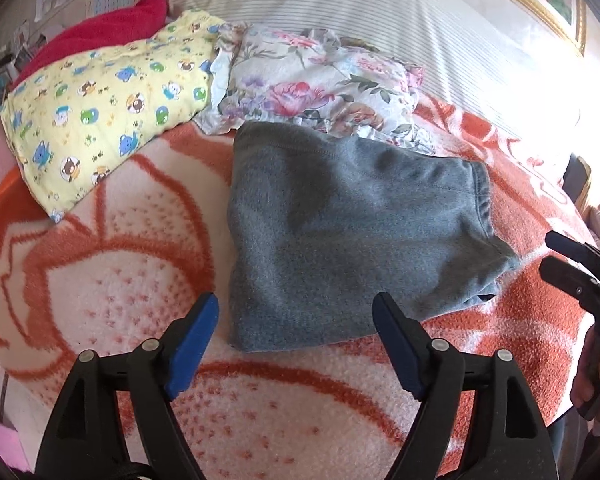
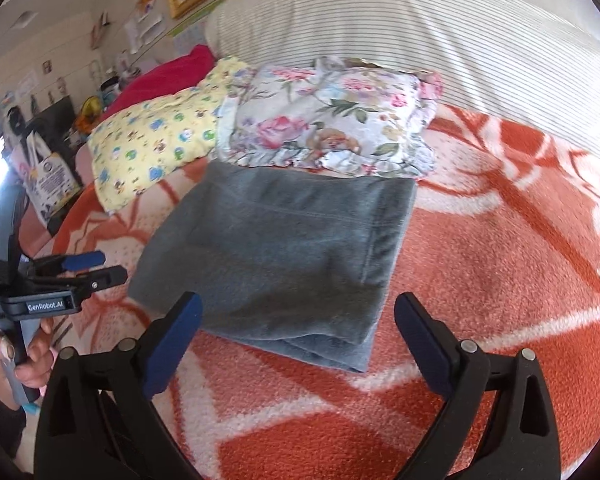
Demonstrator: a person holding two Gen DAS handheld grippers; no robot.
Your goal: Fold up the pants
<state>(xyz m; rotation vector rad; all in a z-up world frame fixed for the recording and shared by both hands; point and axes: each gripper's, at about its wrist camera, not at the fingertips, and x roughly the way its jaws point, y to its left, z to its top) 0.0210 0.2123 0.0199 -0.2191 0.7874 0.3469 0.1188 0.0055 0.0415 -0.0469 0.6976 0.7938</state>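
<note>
Open orange-and-white blanket (image 2: 500, 264) surrounds the folded grey pants (image 2: 276, 248) on three sides; floral pillow (image 2: 328, 120) and yellow pillow (image 2: 156, 136) block behind

The pants (image 1: 340, 232) are grey. The blanket (image 1: 100, 280) is coloured orange and white, with big flower shapes. One pillow (image 1: 100, 108) is yellow and is dotted with little blue, green and brown bears. The other pillow (image 1: 320, 88) is white and is covered with pink flowers and green leaves. A red cloth (image 1: 112, 28) is seen behind them. Each claw is black with blue pads (image 1: 192, 344). A gold picture frame (image 1: 540, 4) is seen.
</note>
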